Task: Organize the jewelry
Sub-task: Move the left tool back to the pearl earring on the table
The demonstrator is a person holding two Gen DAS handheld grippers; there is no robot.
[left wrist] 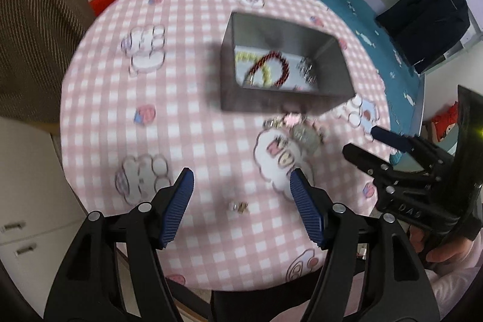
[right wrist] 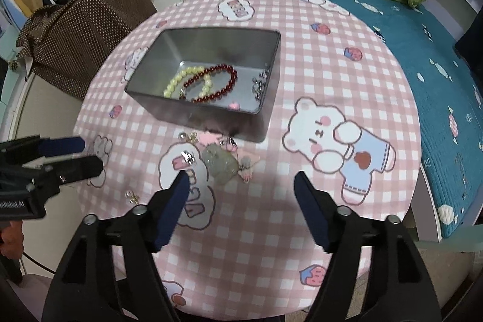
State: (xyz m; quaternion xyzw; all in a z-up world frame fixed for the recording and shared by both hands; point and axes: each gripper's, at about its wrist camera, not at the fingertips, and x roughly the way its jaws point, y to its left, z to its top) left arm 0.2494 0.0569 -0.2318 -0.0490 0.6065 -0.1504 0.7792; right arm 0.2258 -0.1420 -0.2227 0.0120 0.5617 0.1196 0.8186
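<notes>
A grey metal tin (right wrist: 211, 116) (left wrist: 271, 103) stands on the round pink checked table (right wrist: 302, 80). Inside lie a red bead bracelet (right wrist: 232, 74) (left wrist: 282, 62), a yellow bead bracelet (right wrist: 178, 80) and small silver pieces (right wrist: 259, 83). In front of the tin lies a loose pile: a pale green pendant (right wrist: 220, 163) (left wrist: 305, 135), pink clips (right wrist: 208, 138) and silver earrings (right wrist: 187, 156). A small earring (left wrist: 238, 206) (right wrist: 132, 196) lies apart. My left gripper (left wrist: 240, 180) is open just above that earring. My right gripper (right wrist: 241, 180) is open, near the pile.
A bed with a teal cover (right wrist: 422, 35) runs along the table's right side. A brown dotted cloth (right wrist: 84, 29) lies on furniture to the left. White drawers (left wrist: 27, 201) stand below the table's left edge.
</notes>
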